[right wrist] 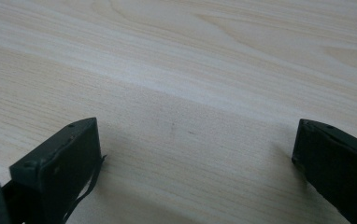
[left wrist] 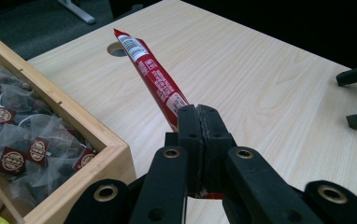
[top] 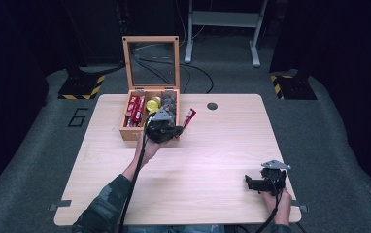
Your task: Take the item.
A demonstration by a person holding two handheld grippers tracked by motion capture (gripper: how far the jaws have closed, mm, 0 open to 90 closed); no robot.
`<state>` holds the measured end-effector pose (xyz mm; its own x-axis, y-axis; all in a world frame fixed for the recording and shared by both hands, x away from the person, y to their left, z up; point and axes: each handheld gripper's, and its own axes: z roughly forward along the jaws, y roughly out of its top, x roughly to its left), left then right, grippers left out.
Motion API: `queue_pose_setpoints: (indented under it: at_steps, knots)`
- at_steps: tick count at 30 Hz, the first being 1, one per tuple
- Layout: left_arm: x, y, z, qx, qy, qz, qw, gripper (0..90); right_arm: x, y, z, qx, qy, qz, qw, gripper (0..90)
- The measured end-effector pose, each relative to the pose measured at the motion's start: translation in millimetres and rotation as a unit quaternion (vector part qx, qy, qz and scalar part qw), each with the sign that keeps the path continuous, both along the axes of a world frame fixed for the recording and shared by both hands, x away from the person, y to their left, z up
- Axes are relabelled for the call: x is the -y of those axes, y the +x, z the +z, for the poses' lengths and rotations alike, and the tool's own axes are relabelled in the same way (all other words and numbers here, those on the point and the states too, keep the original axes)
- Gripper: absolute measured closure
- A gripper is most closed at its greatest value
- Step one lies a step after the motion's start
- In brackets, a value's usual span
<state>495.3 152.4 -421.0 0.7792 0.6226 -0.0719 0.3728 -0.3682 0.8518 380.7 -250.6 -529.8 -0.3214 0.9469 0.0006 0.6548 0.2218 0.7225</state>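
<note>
My left gripper [left wrist: 200,116] is shut on the lower end of a long red sachet [left wrist: 154,77], which sticks up and away over the light wooden table. In the high view the left gripper [top: 174,131] hovers just right of an open wooden box [top: 131,134], with the red sachet [top: 189,117] pointing up to the right. The box holds red sachets [top: 135,110], something yellow [top: 153,104] and tea bags [left wrist: 22,140]. My right gripper [right wrist: 193,154] stands open just above bare tabletop; in the high view the right gripper [top: 251,183] is near the front right of the table.
The box's glass lid [top: 151,62] stands upright at the back. A round cable hole [top: 212,106] sits in the table [top: 212,155] behind the sachet. Dark carpet, stand bases with yellow-black stripes [top: 81,87] and a white frame [top: 222,29] lie beyond.
</note>
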Motion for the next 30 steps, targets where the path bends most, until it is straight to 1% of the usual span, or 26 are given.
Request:
queue_pose_setpoints:
  at_steps: [3, 4, 6, 7, 8, 11, 12, 13, 14, 16, 17, 26, 27, 29, 30]
  knots:
    - [1.2, 0.4, -3.3, -0.004, 0.000, 0.000, 1.0000, 88.5, 0.0, 0.0, 0.0, 0.000, 0.000, 0.000, 1.0000, 0.6]
    - [1.6, 0.6, -4.5, -0.004, 0.003, 0.000, 1.0000, 88.5, 0.0, 0.0, 0.0, 0.000, 0.000, 0.000, 1.0000, 0.6]
    - [3.2, 0.5, -8.0, -0.007, 0.003, -0.003, 1.0000, 88.5, 0.0, 0.0, 0.0, 0.000, 0.000, 0.000, 1.0000, 0.6]
    - [5.2, 0.2, -11.4, -0.009, 0.010, -0.004, 0.9999, 88.5, 0.0, 0.0, 0.0, 0.000, 0.000, 0.000, 1.0000, 0.6]
    - [5.2, 0.2, -11.4, -0.009, 0.010, -0.004, 0.9999, 88.5, 0.0, 0.0, 0.0, 0.000, 0.000, 0.000, 1.0000, 0.6]
    - [8.1, 0.5, -17.6, -0.015, 0.013, -0.007, 0.9998, 88.5, 0.0, 0.0, 0.0, 0.000, 0.000, 0.000, 1.0000, 0.5]
    - [8.8, 0.5, -19.0, -0.014, 0.013, -0.004, 0.9998, 88.5, 0.0, 0.0, 0.0, 0.000, 0.000, 0.000, 1.0000, 0.5]
    - [9.1, 1.1, -20.7, -0.019, 0.014, -0.008, 0.9997, 88.5, 0.0, 0.0, 0.0, 0.000, 0.000, 0.000, 1.0000, 0.6]
    - [10.2, 1.2, -22.6, -0.018, 0.014, -0.006, 0.9997, 88.5, 0.0, 0.0, 0.0, 0.000, 0.000, 0.000, 1.0000, 0.6]
    - [11.4, 1.8, -26.5, -0.024, 0.017, -0.010, 0.9995, 88.5, 0.0, 0.0, 0.0, 0.000, 0.000, 0.000, 1.0000, 0.6]
    - [12.4, 1.7, -28.1, -0.024, 0.018, -0.007, 0.9995, 88.5, 0.0, 0.0, 0.0, 0.000, 0.000, 0.000, 1.0000, 0.6]
    - [21.9, 1.9, -45.9, -0.042, 0.030, -0.012, 0.9986, 88.5, 0.0, 0.0, 0.0, 0.000, 0.000, 0.000, 1.0000, 0.6]
    - [23.0, 2.3, -48.3, -0.041, 0.035, -0.016, 0.9984, 88.5, 0.0, 0.0, 0.0, 0.000, 0.000, 0.000, 1.0000, 0.6]
    - [25.6, 1.4, -51.6, -0.044, 0.035, -0.015, 0.9983, 88.5, 0.0, 0.0, 0.0, 0.000, 0.000, 0.000, 1.0000, 0.7]
    - [26.6, 1.4, -53.3, -0.045, 0.039, -0.018, 0.9981, 88.4, 0.0, -0.1, 0.0, 0.000, 0.000, 0.000, 1.0000, 0.7]
